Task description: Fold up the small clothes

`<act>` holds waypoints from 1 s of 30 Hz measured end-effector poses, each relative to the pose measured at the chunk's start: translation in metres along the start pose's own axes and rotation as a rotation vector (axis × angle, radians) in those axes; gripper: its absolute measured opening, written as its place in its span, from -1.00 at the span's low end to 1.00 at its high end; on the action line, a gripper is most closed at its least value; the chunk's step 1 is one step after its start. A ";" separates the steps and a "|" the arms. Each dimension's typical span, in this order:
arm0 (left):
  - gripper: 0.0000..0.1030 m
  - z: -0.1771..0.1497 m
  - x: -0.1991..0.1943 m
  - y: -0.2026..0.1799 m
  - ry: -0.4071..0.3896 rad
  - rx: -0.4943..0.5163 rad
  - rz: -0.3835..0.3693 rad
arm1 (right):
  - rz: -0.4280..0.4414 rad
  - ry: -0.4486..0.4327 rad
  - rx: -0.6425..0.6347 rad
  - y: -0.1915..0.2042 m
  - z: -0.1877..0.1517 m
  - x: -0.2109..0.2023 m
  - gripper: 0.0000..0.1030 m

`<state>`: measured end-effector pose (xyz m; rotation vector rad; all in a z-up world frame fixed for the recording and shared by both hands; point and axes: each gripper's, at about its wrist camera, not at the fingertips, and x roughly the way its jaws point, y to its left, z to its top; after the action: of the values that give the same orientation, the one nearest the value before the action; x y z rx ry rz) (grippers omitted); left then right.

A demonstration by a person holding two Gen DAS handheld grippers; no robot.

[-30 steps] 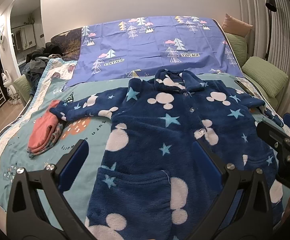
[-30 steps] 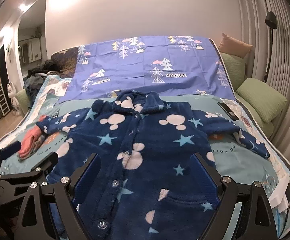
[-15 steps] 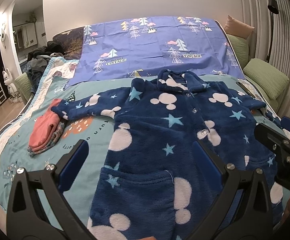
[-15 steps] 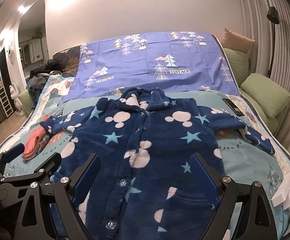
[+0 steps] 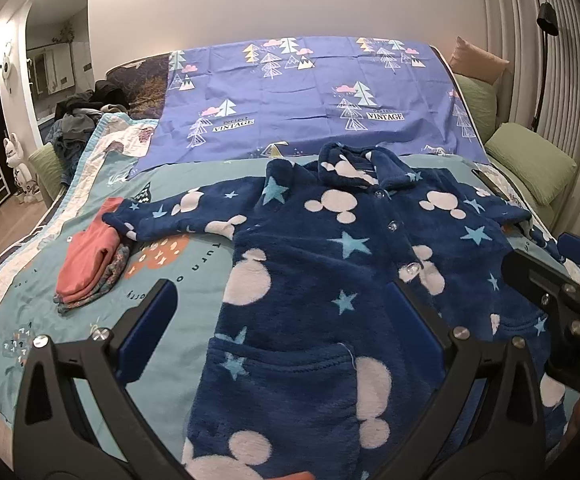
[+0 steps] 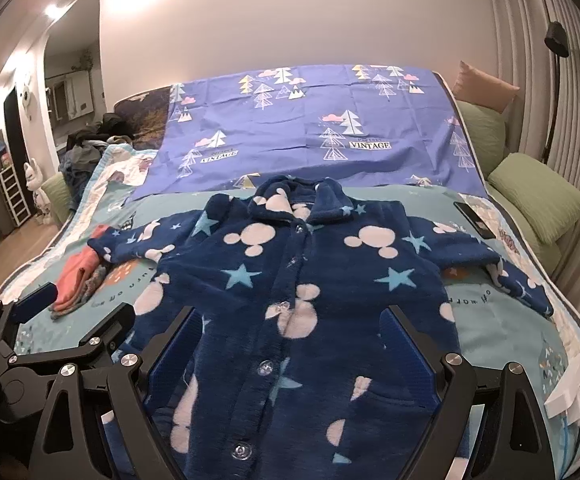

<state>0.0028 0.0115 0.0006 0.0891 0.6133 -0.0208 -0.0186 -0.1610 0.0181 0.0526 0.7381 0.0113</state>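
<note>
A navy fleece child's robe with white mouse heads and pale stars lies spread flat on the bed, buttoned, collar away from me, both sleeves stretched out. My left gripper hovers open over its lower left part with nothing between the blue pads. My right gripper hangs open above the button line, also holding nothing. Each gripper shows at the other view's edge: the right gripper at right, the left gripper at left.
A folded pink and patterned pile lies by the left sleeve cuff. A purple tree-print sheet covers the bed's far half. Green pillows and a dark phone sit along the right edge; heaped clothes lie far left.
Both views have drifted slightly, so the robe sits a little further right in each. The robe lies as before and both grippers stay open.
</note>
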 end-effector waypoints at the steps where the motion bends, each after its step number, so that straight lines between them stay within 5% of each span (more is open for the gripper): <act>1: 0.99 0.001 0.000 0.000 -0.001 -0.002 -0.001 | -0.002 -0.001 -0.004 0.002 0.001 0.000 0.79; 30: 0.99 -0.001 0.002 0.021 -0.014 -0.024 -0.018 | -0.033 0.045 -0.003 0.015 0.000 0.009 0.79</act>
<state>0.0051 0.0329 0.0000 0.0601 0.6003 -0.0318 -0.0115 -0.1454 0.0128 0.0376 0.7839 -0.0182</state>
